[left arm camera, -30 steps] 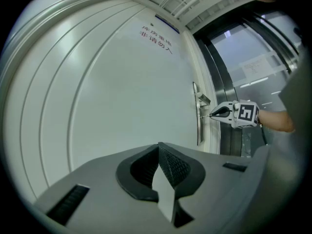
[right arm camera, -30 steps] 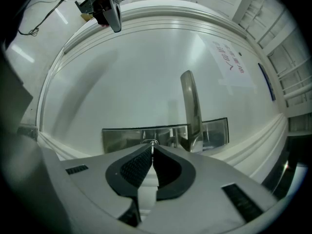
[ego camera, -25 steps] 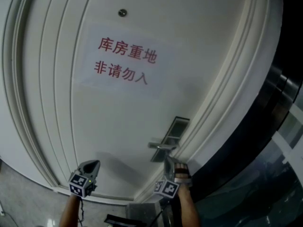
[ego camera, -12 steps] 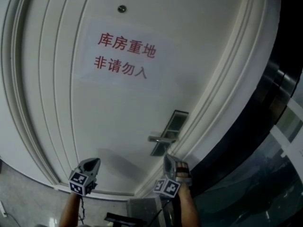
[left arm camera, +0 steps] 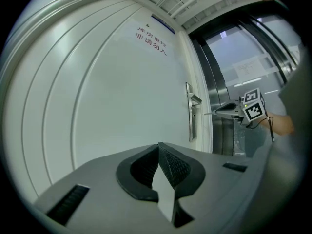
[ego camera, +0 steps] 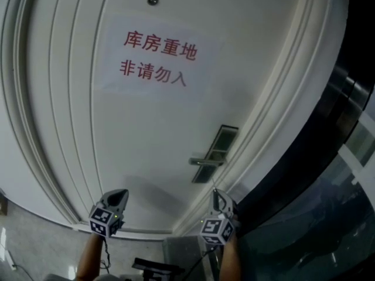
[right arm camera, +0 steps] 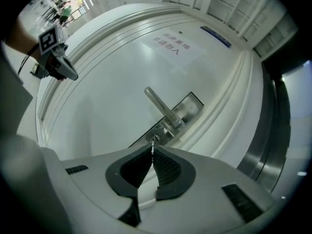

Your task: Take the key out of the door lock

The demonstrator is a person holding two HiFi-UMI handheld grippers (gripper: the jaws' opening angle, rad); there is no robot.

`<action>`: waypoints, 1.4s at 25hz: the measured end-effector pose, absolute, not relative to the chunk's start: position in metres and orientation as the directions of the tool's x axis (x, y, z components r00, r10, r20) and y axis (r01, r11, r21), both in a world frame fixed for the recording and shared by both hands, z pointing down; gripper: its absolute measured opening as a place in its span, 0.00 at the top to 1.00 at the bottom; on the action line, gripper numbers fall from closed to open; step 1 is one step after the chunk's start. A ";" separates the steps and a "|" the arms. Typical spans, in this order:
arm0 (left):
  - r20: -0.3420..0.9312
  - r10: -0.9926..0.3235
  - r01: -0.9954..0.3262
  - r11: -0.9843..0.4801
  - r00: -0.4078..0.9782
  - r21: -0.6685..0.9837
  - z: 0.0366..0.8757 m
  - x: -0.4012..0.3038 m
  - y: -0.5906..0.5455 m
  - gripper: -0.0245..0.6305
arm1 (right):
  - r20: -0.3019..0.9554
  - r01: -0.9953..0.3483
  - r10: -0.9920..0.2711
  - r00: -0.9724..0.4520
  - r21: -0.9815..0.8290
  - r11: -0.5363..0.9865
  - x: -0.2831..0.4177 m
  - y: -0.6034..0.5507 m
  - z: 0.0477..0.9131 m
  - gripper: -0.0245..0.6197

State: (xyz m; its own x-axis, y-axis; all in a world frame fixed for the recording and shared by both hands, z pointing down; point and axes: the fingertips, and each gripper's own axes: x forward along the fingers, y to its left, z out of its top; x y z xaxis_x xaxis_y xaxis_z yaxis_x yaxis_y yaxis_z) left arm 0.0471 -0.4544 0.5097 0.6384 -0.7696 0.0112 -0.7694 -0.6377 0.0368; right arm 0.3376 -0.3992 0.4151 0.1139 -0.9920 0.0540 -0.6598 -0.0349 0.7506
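A white door (ego camera: 146, 127) fills the head view, with a silver lock plate (ego camera: 215, 154) and lever handle (ego camera: 205, 162) at its right edge. My right gripper (ego camera: 215, 193) hangs just below the plate and a little off the door. In the right gripper view it (right arm camera: 153, 147) is shut on a thin silver key (right arm camera: 154, 141), whose tip pokes out towards the plate (right arm camera: 183, 112) under the handle (right arm camera: 161, 106). Whether the tip touches the lock is unclear. My left gripper (ego camera: 122, 193) is to the left, shut (left arm camera: 159, 145) with nothing in it.
A paper sign (ego camera: 155, 60) with red characters is stuck high on the door. The moulded white door frame (ego camera: 275, 116) runs along the right, and beyond it stands a dark metal and glass wall (ego camera: 334, 133). Grey floor (ego camera: 35, 233) shows at the lower left.
My right gripper has drawn back and down from the lock plate, where it was a second ago. The left gripper has stayed about where it was. The head view has shifted slightly.
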 end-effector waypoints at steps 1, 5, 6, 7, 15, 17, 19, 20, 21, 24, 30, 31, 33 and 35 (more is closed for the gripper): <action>0.011 -0.769 -0.769 -0.638 0.639 0.036 0.509 0.046 -0.453 0.95 | 0.046 -0.691 -0.993 0.113 0.721 -0.046 0.336 -0.395 0.413 0.93; 0.012 -0.763 -0.763 -0.646 0.646 0.029 0.507 0.044 -0.446 0.95 | 0.055 -0.795 -0.992 0.114 0.604 -0.058 0.339 -0.382 0.422 0.93; 0.013 -0.761 -0.761 -0.648 0.649 0.025 0.507 0.044 -0.443 0.95 | 0.057 -0.817 -0.992 0.113 0.573 -0.061 0.339 -0.379 0.425 0.93; 0.015 -0.759 -0.759 -0.651 0.651 0.023 0.508 0.045 -0.441 0.95 | 0.055 -0.840 -0.992 0.112 0.539 -0.065 0.339 -0.375 0.427 0.93; 0.021 -0.743 -0.744 -0.669 0.669 0.006 0.513 0.044 -0.419 0.95 | 0.054 -0.951 -0.993 0.102 0.299 -0.081 0.339 -0.341 0.443 0.93; 0.020 -0.741 -0.741 -0.672 0.672 0.006 0.514 0.043 -0.414 0.95 | 0.053 -0.961 -0.994 0.095 0.266 -0.078 0.337 -0.333 0.447 0.93; 0.019 -0.739 -0.739 -0.673 0.673 0.004 0.514 0.040 -0.408 0.95 | 0.054 -0.970 -0.994 0.092 0.231 -0.077 0.334 -0.326 0.451 0.93; 0.017 -0.738 -0.739 -0.674 0.674 0.003 0.513 0.039 -0.405 0.95 | 0.053 -0.973 -0.994 0.091 0.215 -0.077 0.332 -0.322 0.453 0.93; 0.016 -0.737 -0.737 -0.675 0.675 0.001 0.513 0.037 -0.402 0.95 | 0.053 -0.976 -0.995 0.089 0.202 -0.077 0.330 -0.318 0.454 0.93; 0.032 -0.728 -0.729 -0.685 0.685 0.002 0.519 0.033 -0.393 0.95 | 0.049 -0.981 -0.995 0.092 0.177 -0.082 0.324 -0.306 0.458 0.93; 0.006 -0.726 -0.726 -0.688 0.688 0.004 0.518 0.024 -0.376 0.95 | 0.048 -0.985 -0.994 0.098 0.145 -0.091 0.312 -0.281 0.468 0.93; 0.004 -0.724 -0.724 -0.690 0.690 0.003 0.519 0.022 -0.372 0.95 | 0.051 -0.987 -0.994 0.095 0.138 -0.087 0.308 -0.277 0.470 0.93; 0.005 -0.722 -0.722 -0.692 0.692 0.002 0.521 0.018 -0.367 0.95 | 0.055 -0.988 -0.994 0.092 0.131 -0.084 0.301 -0.271 0.475 0.93; 0.006 -0.720 -0.720 -0.694 0.694 0.006 0.523 0.012 -0.361 0.95 | 0.060 -0.988 -0.994 0.091 0.128 -0.082 0.294 -0.264 0.480 0.93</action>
State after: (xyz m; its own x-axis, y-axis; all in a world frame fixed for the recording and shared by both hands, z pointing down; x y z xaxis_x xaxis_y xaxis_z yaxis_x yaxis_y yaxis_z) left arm 0.0124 -0.3606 0.5229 0.6942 -0.7197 0.0056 -0.7198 -0.6942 0.0057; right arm 0.2938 -0.2641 0.4799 0.0906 -0.9941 0.0598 -0.9884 -0.0824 0.1277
